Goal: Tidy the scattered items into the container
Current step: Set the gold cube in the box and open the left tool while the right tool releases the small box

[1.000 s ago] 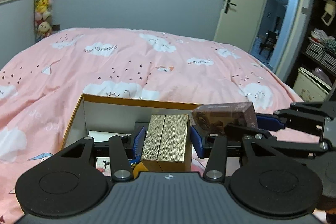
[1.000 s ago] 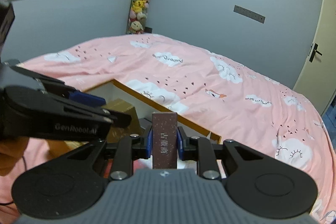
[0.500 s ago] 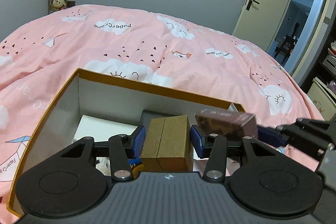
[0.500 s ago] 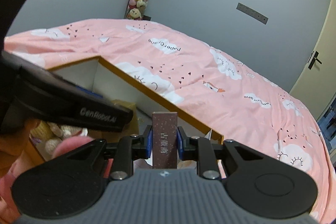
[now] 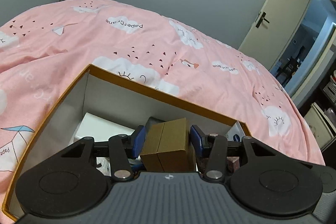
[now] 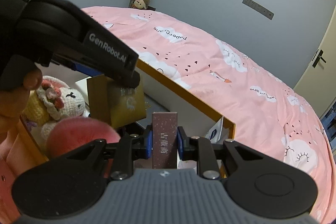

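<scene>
We carry both loads inside the container on the bed, low enough to set them down, we judge. Our left gripper has its jaws clamped on the gold box, which sits squarely between them. Our right gripper pinches the maroon box upright between its jaws, near the container's far corner.
</scene>
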Tool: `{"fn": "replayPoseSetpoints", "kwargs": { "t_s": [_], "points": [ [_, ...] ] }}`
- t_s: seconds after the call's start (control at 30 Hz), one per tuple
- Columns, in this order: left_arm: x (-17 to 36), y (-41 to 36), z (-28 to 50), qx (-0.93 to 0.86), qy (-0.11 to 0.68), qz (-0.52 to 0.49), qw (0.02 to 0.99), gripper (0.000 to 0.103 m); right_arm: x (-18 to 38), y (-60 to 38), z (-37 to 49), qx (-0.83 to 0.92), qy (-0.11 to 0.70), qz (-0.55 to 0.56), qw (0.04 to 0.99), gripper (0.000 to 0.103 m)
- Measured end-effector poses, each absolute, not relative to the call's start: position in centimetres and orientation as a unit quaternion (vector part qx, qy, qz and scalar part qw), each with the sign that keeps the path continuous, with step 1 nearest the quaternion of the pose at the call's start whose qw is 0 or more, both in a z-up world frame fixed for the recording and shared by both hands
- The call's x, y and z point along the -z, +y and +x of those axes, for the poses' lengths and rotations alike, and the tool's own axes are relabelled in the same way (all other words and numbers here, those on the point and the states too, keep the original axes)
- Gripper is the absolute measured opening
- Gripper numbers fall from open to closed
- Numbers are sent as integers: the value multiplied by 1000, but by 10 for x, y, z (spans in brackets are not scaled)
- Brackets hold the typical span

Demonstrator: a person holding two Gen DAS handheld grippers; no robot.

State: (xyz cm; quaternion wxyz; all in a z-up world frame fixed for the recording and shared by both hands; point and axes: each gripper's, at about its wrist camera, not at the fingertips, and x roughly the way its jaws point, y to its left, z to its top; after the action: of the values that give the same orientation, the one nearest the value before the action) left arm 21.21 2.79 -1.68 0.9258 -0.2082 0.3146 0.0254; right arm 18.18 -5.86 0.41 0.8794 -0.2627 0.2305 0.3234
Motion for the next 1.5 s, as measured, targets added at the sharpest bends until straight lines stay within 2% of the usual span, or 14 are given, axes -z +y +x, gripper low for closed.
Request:
{"fn": "replayPoseSetpoints", "kwargs": {
  "t_s": [0.27, 1.0, 1.5],
  "points": [
    [24, 36, 213, 6, 331, -257, 908, 55, -3, -57, 180, -321, 226, -270, 879, 25],
    [45, 19, 210, 53, 367, -266, 890, 55, 2, -64, 173, -316, 221, -305, 871, 25],
    [37, 14, 197, 16, 362, -216, 907, 65, -6, -63, 167, -334, 226, -287, 869, 28]
  ]
}}
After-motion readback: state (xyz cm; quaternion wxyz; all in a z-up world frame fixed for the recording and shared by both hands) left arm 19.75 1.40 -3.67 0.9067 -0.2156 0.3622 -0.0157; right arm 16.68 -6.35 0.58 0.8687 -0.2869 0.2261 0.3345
